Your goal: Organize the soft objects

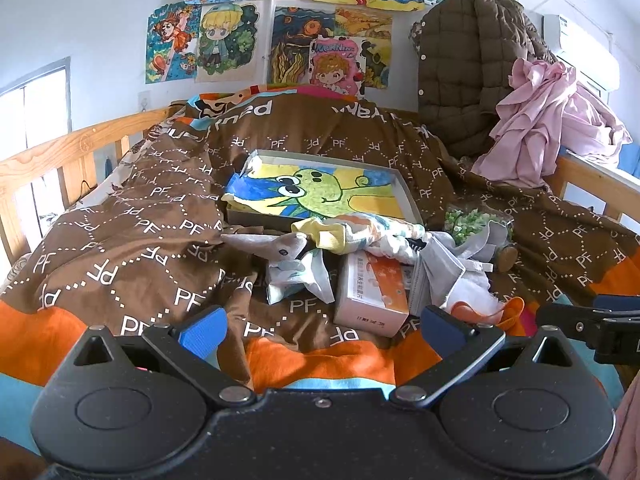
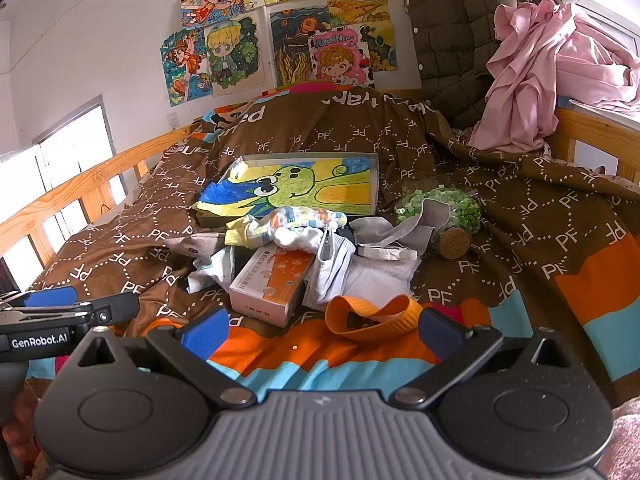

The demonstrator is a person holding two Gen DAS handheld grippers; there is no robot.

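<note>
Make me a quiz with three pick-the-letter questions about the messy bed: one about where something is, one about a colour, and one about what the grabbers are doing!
1. Where does the shallow grey box with the green cartoon drawing lie?
A. behind the pile of soft things on the brown patterned quilt
B. on the floor
C. hanging on the wall

2. What colour is the rubbery strap loop nearest the right gripper?
A. purple
B. orange
C. black

3. How are the left gripper and the right gripper standing?
A. both shut on socks
B. one is holding the carton
C. both open and holding nothing

Answers:
1. A, the box sits on the quilt just beyond the pile.
2. B, the loop is bright orange in the right wrist view.
3. C, each pair of blue pads is spread wide with nothing between.
</note>
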